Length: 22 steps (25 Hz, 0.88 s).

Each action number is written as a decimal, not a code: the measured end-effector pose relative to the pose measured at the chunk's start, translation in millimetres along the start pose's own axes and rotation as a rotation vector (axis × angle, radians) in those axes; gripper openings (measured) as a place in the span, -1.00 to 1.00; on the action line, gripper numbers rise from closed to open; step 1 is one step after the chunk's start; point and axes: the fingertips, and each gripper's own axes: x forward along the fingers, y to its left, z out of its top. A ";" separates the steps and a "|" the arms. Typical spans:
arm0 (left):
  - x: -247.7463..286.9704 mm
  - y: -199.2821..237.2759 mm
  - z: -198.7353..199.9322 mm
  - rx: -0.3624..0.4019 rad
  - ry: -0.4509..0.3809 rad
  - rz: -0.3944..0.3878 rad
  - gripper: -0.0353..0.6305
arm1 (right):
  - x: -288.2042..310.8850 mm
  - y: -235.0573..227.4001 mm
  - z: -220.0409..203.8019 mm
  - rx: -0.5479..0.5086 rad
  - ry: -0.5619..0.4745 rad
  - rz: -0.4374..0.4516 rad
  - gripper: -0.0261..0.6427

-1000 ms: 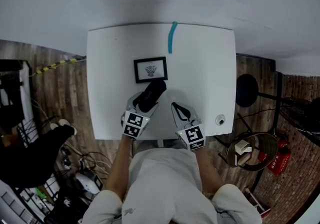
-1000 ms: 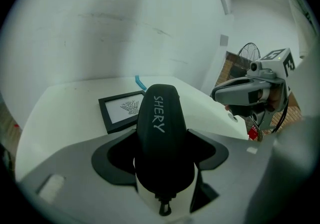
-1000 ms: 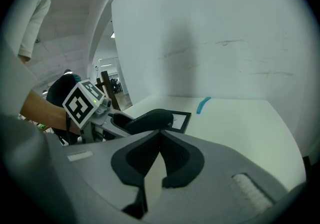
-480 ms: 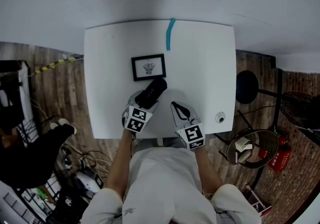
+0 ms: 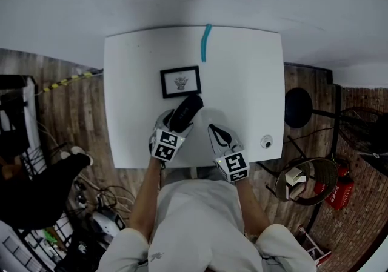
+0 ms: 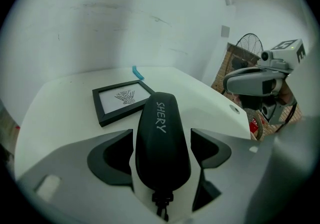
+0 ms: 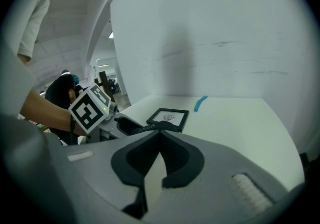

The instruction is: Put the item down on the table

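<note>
Backing the left gripper [image 6: 161, 144] straight off the black case [image 6: 161, 113] looks safest: its jaws stand apart around the case, which seems to rest on the white table [image 6: 55, 113] near the picture frame [image 6: 121, 99]. The right gripper [image 7: 159, 135] is closed and empty (idle alongside). The left jaws have just been opening, and the case has barely shifted from a second ago.

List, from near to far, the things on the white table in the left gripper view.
black case → framed picture → blue strip
</note>
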 end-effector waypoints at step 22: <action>-153.7 -2.4 72.6 0.065 -0.445 0.171 -0.85 | -46.9 19.3 57.8 -0.125 -0.151 -0.071 -0.91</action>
